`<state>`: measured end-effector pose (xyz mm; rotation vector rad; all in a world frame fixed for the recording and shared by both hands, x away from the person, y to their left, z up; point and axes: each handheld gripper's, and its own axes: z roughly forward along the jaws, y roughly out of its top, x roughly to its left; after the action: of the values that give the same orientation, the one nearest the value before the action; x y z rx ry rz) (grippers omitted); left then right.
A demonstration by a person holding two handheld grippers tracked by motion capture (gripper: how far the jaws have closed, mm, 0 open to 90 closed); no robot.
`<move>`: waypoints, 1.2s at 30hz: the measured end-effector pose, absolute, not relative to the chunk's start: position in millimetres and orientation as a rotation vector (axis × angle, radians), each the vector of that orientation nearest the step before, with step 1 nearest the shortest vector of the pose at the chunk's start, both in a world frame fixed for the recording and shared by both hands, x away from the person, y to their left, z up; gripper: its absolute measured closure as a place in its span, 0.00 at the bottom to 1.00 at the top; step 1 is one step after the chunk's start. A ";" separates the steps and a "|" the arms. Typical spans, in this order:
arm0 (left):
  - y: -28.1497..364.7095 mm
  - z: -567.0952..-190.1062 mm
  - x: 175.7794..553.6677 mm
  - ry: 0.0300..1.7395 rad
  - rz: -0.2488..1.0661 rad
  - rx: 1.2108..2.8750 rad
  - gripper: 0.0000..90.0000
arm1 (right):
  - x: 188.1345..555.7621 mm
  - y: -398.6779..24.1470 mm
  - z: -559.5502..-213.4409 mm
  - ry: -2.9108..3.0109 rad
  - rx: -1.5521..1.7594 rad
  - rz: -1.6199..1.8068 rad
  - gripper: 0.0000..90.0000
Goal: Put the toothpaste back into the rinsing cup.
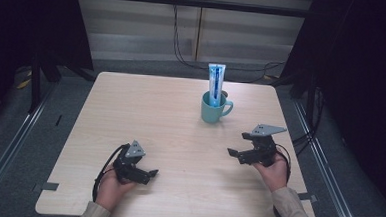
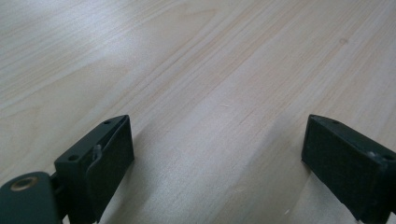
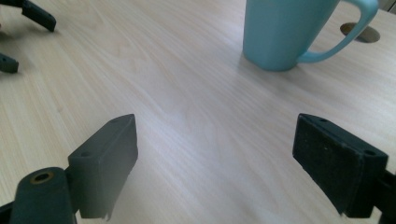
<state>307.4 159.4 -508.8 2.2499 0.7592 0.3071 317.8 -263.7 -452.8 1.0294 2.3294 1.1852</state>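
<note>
A light wooden worktop (image 1: 146,111) fills the centre of the high view, its near edge at the bottom of the frame and its far edge toward the upper middle, with wide bare wood across the left half. A teal mug (image 1: 214,107) stands right of centre toward the far edge, a blue-and-white toothpaste tube (image 1: 215,83) upright inside it. The left hand-held gripper (image 1: 153,173) sits low at lower left, close to the near edge, jaws wide apart and holding nothing, pointing toward the right of the frame. The right hand-held gripper (image 1: 232,153) sits at lower right, well apart from the mug, jaws spread wide and empty, pointing toward the left. In the right gripper view the mug (image 3: 285,32) stands at upper right, beyond the open jaws, with clear wood between.
</note>
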 end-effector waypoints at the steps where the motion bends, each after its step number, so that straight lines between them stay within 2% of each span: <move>1: 159.4 -508.8 307.4 0.759 0.307 2.250 0.10 | 316.6 -264.1 -454.0 2.336 1.029 1.180 0.15; 24: 159.2 -509.0 307.3 0.759 0.299 2.248 0.10 | 292.0 -276.9 -501.2 2.390 1.080 1.068 0.15; 36: 159.2 -509.0 307.3 0.760 0.298 2.247 0.10 | 287.7 -274.2 -511.8 2.413 1.050 1.043 0.13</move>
<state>307.3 159.2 -509.0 2.2475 0.7599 0.2980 287.7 -274.2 -511.8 1.0500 2.4133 1.0426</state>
